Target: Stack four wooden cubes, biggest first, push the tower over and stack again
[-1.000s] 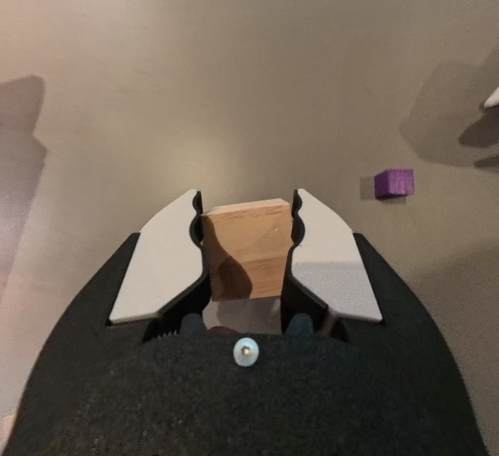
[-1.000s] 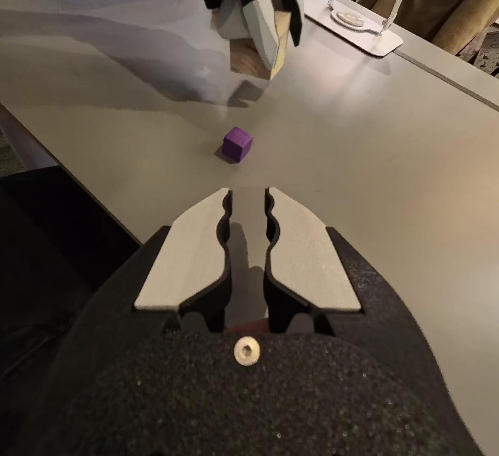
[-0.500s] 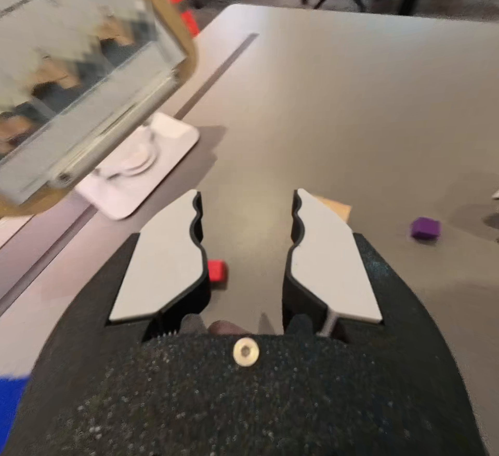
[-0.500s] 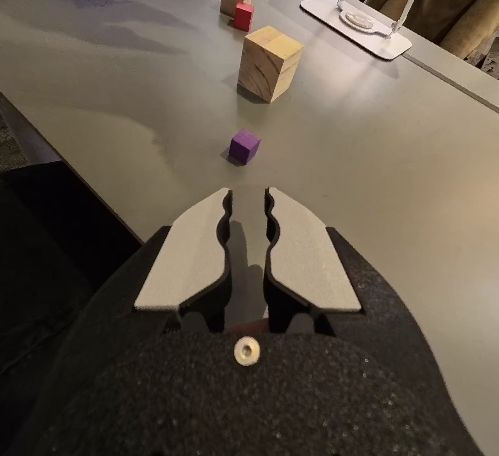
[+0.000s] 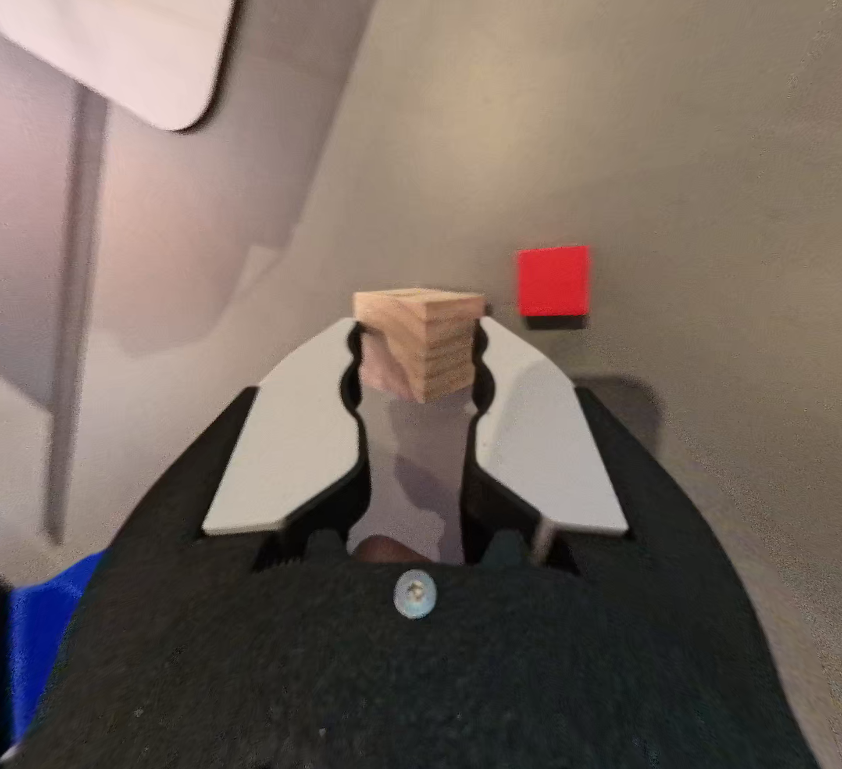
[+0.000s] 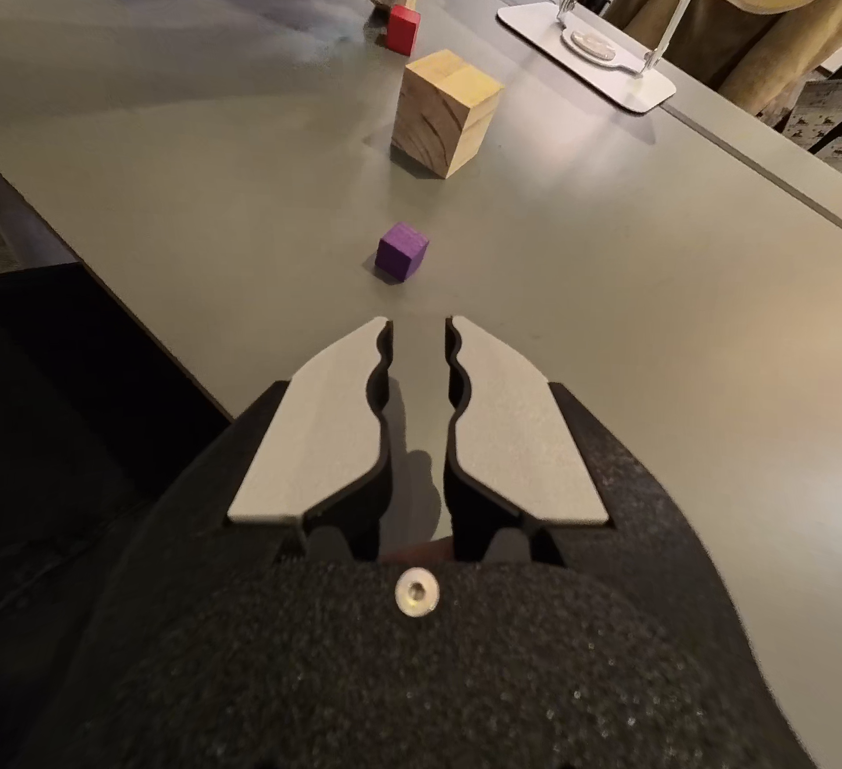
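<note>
A: State of the left hand-held gripper (image 5: 418, 327)?

B: Closed on the medium wooden cube (image 5: 437, 350), only at the very fingertips, in the centre of the left wrist view. Not possible to tell whether lifted or resting on the tabletop (image 6: 592, 268).

A: And the right hand-held gripper (image 6: 418, 323)?

B: Slightly open, holding nothing, low in the right wrist view, apart from all cubes.

A: Place of the other cubes?

B: Big wooden cube (image 6: 444, 113) above the centre of the right wrist view, standing alone, nothing on top. Purple cube (image 6: 402, 251) between it and the right fingertips. Red cube (image 6: 403, 29) farther up, just beside the gripped cube.

A: Risks from here?

B: Probably three. Shallow grip on the tips, so perhaps a slip or a twist of the cube on the way. Red cube very near, so maybe a knock during the lift. Then an off-centre or skewed landing on the big cube, bad for the two smaller cubes later.

A: Count?

B: Four cubes: two of plain wood, one red, one purple. Two hand-held grippers. One white stand base (image 6: 587, 50), upper right of the right wrist view.
</note>
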